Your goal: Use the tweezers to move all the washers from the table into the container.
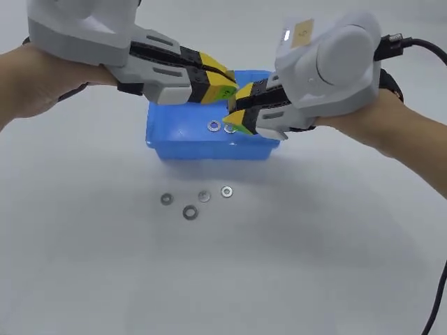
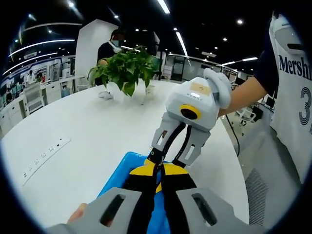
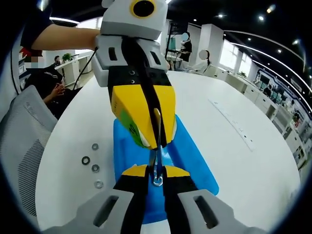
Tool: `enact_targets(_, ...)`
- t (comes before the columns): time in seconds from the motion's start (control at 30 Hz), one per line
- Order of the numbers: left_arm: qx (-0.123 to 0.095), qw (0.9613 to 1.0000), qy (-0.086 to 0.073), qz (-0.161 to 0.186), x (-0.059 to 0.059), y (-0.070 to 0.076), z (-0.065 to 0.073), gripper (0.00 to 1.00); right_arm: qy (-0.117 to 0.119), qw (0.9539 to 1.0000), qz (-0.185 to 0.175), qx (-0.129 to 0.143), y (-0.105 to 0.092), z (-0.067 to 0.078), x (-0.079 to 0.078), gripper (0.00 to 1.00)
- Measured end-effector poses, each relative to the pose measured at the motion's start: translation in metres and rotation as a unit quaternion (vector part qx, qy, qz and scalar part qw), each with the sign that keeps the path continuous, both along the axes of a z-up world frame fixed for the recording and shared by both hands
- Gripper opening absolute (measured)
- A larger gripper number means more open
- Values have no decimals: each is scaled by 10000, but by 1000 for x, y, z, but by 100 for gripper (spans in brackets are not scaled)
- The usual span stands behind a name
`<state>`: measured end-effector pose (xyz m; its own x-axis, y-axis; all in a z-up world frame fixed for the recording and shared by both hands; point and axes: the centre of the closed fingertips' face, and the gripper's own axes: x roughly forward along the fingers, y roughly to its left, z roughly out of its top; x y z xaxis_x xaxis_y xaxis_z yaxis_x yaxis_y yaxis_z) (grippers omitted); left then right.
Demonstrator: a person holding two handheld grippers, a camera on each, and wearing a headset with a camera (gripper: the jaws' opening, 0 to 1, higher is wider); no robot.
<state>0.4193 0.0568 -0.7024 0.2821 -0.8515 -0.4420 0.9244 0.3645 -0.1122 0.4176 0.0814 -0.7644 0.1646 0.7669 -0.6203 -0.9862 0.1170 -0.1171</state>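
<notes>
A blue container (image 1: 162,136) stands mid-table, with two washers (image 1: 213,126) showing inside it. Several more washers (image 1: 190,212) lie on the white table in front of it, also seen as washers (image 3: 95,168) in the right gripper view. Thin metal tweezers (image 3: 157,146) run forward from my right gripper (image 3: 156,171), whose jaws are shut on them. One washer (image 3: 157,182) sits right at those jaw tips. My left gripper (image 2: 158,171) is shut and faces the right one tip to tip above the container. The tweezers' far end lies along its jaw seam; a grip there is unclear.
The table (image 1: 314,244) is white and wide. A potted plant (image 2: 124,70) stands at its far side, and a person is behind it. A black cable (image 1: 436,293) trails from the right gripper. A grey mesh chair (image 3: 22,146) is beside the table.
</notes>
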Motion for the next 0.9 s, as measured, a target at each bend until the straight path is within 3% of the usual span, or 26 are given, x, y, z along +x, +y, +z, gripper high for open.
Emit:
enact_targets(0.2, 115, 9994, -263, -177, -10, -2, 13, 6, -55, 9999, 75, 85, 1, 11, -6, 12)
enact_targets(0.5, 3, 9989, -443, -162, -27, -1, 44, 6, -245, 9991, 145, 319, 1, 42, -22, 12)
enact_targets(0.67, -6, 9983, -554, -171, -39, 0, 53, 6, -328, 9986, 201, 364, 2, 54, -37, 12)
enact_targets(0.73, 35, 9975, -688, -128, -44, 0, 57, 6, -401, 9983, 223, 355, 3, 58, -42, 11)
enact_targets(0.77, 33, 9957, -921, -30, -43, 2, 62, 6, -464, 9980, 199, 377, 3, 62, -43, 11)
enact_targets(0.8, -29, 9963, -855, -54, -50, 0, 63, 6, -557, 9975, 201, 378, 3, 65, -45, 11)
enact_targets(0.9, -56, 9958, -917, -12, -59, 3, 66, 6, -603, 9970, 293, 376, 4, 67, -54, 11)
